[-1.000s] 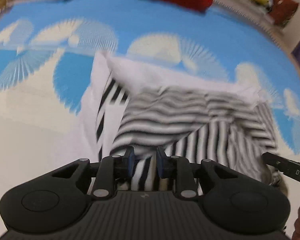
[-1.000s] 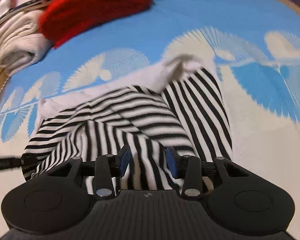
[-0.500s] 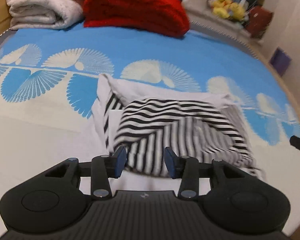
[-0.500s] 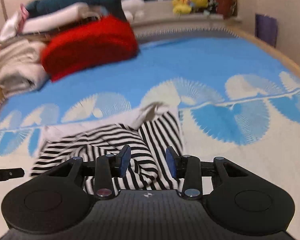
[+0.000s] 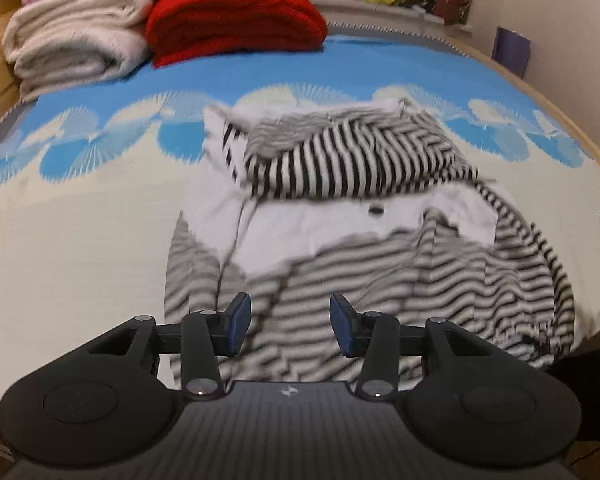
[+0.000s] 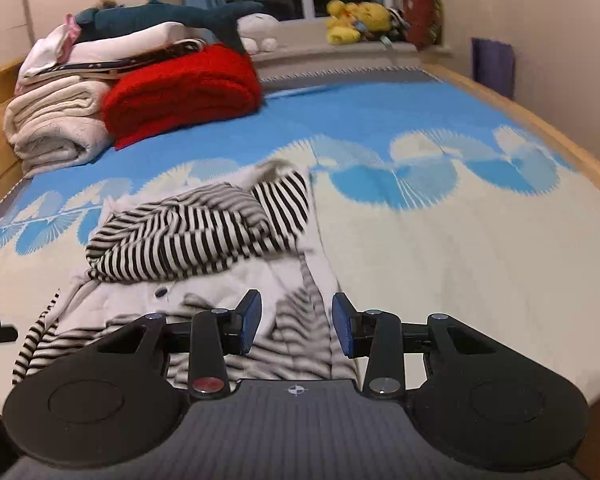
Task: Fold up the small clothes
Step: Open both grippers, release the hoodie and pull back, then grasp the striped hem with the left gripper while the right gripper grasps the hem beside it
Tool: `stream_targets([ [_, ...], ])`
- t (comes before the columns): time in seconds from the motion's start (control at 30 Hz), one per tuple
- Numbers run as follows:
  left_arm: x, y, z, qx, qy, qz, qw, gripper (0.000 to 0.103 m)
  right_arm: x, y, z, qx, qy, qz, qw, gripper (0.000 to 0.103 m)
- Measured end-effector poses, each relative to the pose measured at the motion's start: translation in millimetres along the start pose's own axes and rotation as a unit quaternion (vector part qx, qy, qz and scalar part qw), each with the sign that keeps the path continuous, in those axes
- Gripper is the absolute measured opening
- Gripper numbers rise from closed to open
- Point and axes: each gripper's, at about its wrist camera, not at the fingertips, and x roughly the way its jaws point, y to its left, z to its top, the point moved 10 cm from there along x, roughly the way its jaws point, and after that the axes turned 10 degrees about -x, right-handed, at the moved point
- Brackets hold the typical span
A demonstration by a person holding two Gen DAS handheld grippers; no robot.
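Striped garment [image 5: 340, 168] on bedspread [image 5: 80, 240], just ahead of left gripper [image 5: 290, 324] and right gripper [image 6: 296, 322]; both spread apart, empty

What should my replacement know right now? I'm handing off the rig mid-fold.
Left gripper: jaws open, empty, over the garment's near edge.
Right gripper: jaws open, empty, over the garment's near right part.
Striped garment: lies on the bedspread. Its far part is folded toward you in a bunched, striped layer; the white inner side shows below it, and the near part lies loose.
Done: one rough fold.
Left: smooth the bunching, fold the near part and sides, then probably place it by the red blanket and towels.
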Motion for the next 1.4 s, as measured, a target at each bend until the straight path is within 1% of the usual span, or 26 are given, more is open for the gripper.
stream_targets([
  [0.13,-5.0,11.3,-21.7,-0.007,0.012,0.012,0.9998,0.047,0.4,-8.3,-20.4,-0.015,0.012,-0.023,1.0,0.041],
  [0.23,-10.1,13.4,-21.0,-0.018,0.006,0.008,0.9998,0.047,1.3,-14.8,-26.1,-0.011,0.02,-0.029,0.999,0.041],
  [0.37,-8.0,17.1,-23.4,-0.016,0.009,0.021,0.9996,0.047,-1.2,-20.3,-30.9,-0.011,0.019,-0.033,0.999,0.04],
  [0.4,-6.7,17.8,-23.9,-0.015,0.011,0.024,0.9996,0.047,-2.2,-21.9,-31.7,-0.009,0.018,-0.033,0.999,0.038],
  [0.43,-5.5,18.1,-24.4,-0.014,0.012,0.026,0.9995,0.047,-3.4,-22.6,-32.5,-0.007,0.016,-0.033,0.999,0.033],
  [0.5,-3.3,22.2,-26.4,-0.017,0.014,0.028,0.9994,0.047,-4.3,-24.6,-33.3,-0.003,0.014,-0.03,0.999,0.025],
  [0.53,-2.5,24.5,-26.7,-0.021,0.015,0.028,0.9993,0.047,-4.3,-25.7,-33.5,-0.001,0.014,-0.029,0.999,0.025],
  [0.7,1.8,30.9,-24.9,-0.057,0.023,0.023,0.9978,0.047,-0.2,-31.0,-35.5,0.009,0.021,-0.03,0.999,0.025],
  [0.93,9.2,34.8,-21.4,-0.086,0.031,0.018,0.9957,0.047,11.0,-30.0,-41.7,0.012,0.041,-0.022,0.999,0.025],
  [1.03,13.8,47.5,-20.4,-0.13,0.04,0.011,0.9907,0.047,15.7,-29.1,-44.7,0.015,0.05,-0.016,0.998,0.025],
  [1.1,19.8,59.0,-22.0,-0.171,0.056,0.006,0.9836,0.047,22.0,-29.1,-50.4,0.027,0.064,-0.006,0.998,0.025],
  [1.17,25.3,70.1,-24.7,-0.21,0.067,0.007,0.9754,0.047,29.3,-29.5,-57.9,0.038,0.084,0.002,0.996,0.027],
  [1.23,29.2,79.6,-28.0,-0.237,0.075,0.016,0.9685,0.048,37.6,-30.9,-67.1,0.045,0.105,0.003,0.993,0.035],
  [1.27,31.3,82.4,-29.5,-0.242,0.079,0.021,0.9668,0.048,41.6,-32.7,-71.8,0.047,0.116,-0.002,0.992,0.038],
  [1.33,36.2,85.2,-34.2,-0.241,0.09,0.033,0.9657,0.051,49.7,-36.5,-82.3,0.057,0.138,-0.01,0.989,0.046],
  [1.4,43.4,86.7,-40.9,-0.233,0.105,0.049,0.9654,0.056,58.6,-37.9,-94.4,0.073,0.166,-0.005,0.983,0.05],
])
